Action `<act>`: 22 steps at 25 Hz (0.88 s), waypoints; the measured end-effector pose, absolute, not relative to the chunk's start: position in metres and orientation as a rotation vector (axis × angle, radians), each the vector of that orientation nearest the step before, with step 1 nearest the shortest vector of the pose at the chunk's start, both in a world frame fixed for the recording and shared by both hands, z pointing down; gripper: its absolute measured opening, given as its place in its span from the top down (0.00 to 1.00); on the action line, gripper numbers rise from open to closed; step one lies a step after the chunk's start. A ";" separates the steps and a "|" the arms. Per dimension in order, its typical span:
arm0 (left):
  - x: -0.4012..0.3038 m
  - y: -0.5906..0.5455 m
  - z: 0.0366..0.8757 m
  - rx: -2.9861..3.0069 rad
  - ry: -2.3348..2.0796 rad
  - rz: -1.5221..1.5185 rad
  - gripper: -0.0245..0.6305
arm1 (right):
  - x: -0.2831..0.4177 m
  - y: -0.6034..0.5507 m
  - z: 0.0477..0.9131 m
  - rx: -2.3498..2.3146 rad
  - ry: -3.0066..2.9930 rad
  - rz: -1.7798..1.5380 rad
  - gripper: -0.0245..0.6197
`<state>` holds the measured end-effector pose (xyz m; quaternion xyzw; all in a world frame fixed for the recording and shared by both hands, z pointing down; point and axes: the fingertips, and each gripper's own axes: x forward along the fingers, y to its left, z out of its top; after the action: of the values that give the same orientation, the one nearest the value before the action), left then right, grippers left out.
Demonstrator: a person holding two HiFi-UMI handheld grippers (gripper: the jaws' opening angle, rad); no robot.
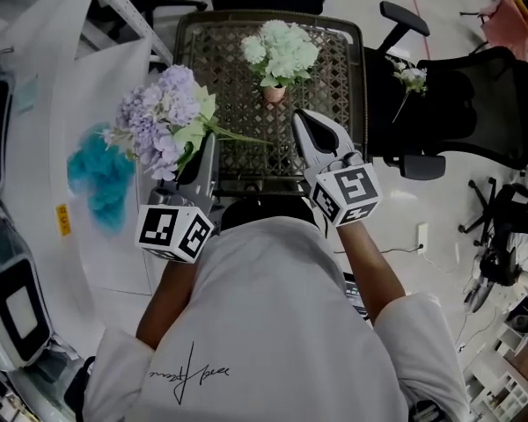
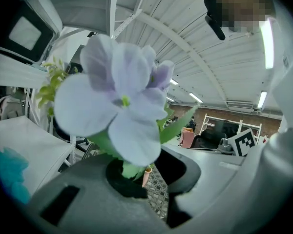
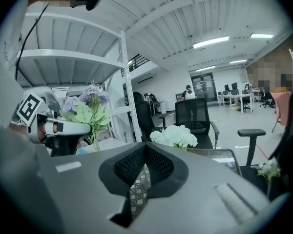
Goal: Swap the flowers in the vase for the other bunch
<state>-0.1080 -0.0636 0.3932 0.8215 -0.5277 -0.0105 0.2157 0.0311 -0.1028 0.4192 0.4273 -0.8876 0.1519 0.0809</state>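
I take the step in hand to be clearing the vase [image 1: 274, 94], which stands at the middle of the tabletop's [image 1: 339, 104] far edge with the pale green bunch [image 1: 282, 49] in it. To do that well, I'd keep the purple bunch [image 1: 158, 117] parked high off the near left corner. I'd then open the right gripper [image 1: 306, 123] and take the pale stems just above the rim. The lift should go straight up so the vase neither tips nor rides along. My left gripper [image 1: 198, 152] is clenched on the purple bunch low down. Petals fill its own view, so I judge rather than see that the pads bite stem, not leaf. The right gripper hangs above the near edge with its jaws pressed together on nothing.
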 end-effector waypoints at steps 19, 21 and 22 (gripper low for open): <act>-0.105 -0.038 0.368 2.341 -1.450 -0.045 0.90 | 0.028 -0.060 0.398 1.150 -2.694 0.535 0.96; -0.103 -0.035 0.366 2.344 -1.451 -0.045 0.90 | 0.031 -0.058 0.394 1.155 -2.692 0.522 0.95; -0.103 -0.033 0.365 2.345 -1.452 -0.046 0.90 | 0.032 -0.056 0.392 1.159 -2.692 0.517 0.96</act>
<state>-0.1027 -0.0334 0.3653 0.8346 -0.5166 -0.0163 0.1903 0.0320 -0.0560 0.3922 0.3882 -0.9014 0.1731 0.0826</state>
